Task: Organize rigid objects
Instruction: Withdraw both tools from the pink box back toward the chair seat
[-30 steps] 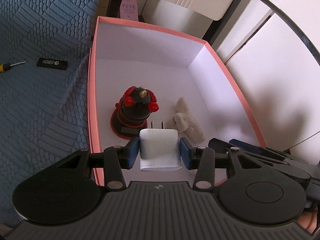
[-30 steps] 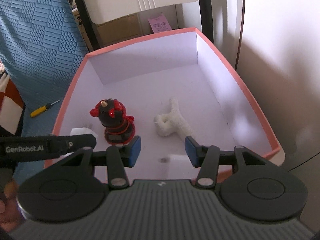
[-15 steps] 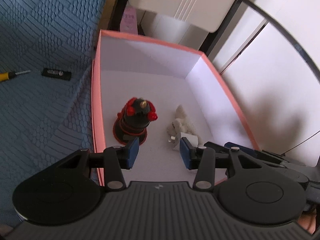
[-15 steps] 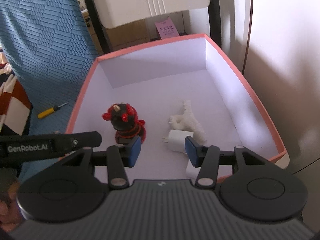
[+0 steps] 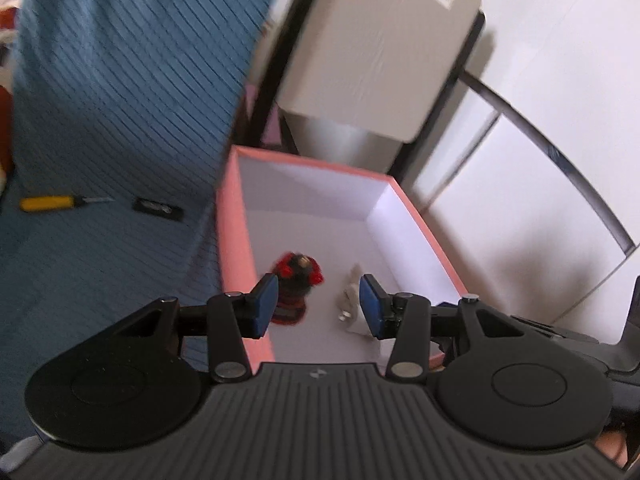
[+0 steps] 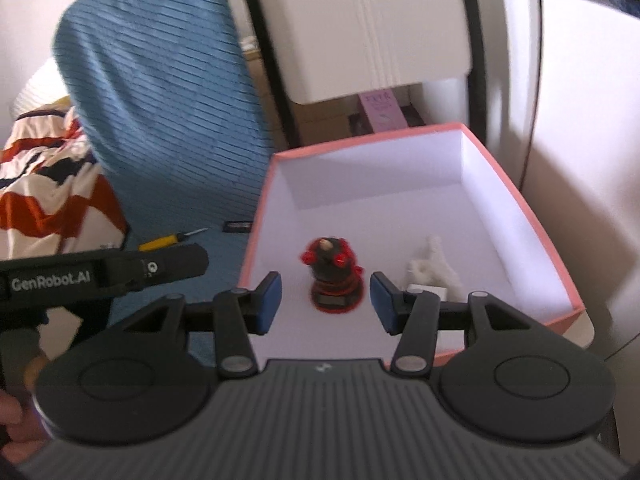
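While both grippers (image 5: 319,305) (image 6: 325,303) gape empty, pink box (image 6: 532,224) sits beside blue textured cover (image 5: 100,128).

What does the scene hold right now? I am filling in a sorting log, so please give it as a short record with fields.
container: pink box, open top, white inside
in box: red and black toy figure standing upright; white fuzzy toy; white charger next to the fuzzy toy
outside box: yellow screwdriver and small black stick, both on the blue cover
left gripper: open, nothing between the fingers
right gripper: open, nothing between the fingers
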{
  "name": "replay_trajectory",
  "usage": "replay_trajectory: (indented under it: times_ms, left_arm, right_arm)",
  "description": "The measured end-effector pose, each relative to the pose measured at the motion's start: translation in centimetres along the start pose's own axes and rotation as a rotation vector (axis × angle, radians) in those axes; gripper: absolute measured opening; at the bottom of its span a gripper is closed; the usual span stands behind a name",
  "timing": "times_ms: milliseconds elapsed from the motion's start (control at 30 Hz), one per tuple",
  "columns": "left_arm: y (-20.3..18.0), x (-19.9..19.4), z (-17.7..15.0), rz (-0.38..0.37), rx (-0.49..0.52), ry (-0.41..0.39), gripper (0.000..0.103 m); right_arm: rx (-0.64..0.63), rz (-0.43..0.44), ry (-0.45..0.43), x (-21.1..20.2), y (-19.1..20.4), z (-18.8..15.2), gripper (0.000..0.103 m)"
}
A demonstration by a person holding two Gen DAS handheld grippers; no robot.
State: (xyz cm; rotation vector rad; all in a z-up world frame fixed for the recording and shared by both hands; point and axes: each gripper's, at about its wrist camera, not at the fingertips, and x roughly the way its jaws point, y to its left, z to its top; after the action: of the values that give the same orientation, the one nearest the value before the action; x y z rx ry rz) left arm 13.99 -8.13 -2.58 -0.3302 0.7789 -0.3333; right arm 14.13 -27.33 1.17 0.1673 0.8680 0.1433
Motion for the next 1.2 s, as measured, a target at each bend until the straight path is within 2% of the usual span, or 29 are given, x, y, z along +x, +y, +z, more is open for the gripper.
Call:
replay_trajectory:
  times_ms: [233,567,967,1200]
  left_arm:
    - [1.9,-4.5,0.2,0.022,-0.021,-0.079,0.051]
    - [4.7,-8.4,-0.5,0.040,-0.049,-0.120,0.051]
    - [6.6,-10.7,-3.3,0.064,-0.068,-0.101,0.051]
    - [7.9,-9.8,-5.3,0.072,-0.078,-0.054,0.051]
  right_arm:
    - [-0.050,0.043,-0.029,-1.6,3.4,0.3,0.052]
    - [-0.087,0.084,-0.019,-2.7,7.1,-0.9,0.052]
    - [-0.103,0.117,0.043,-3.1,9.7,-4.6,0.052]
    - [-0.117,0.104,0.082,-2.7,9.8,-6.7,0.052]
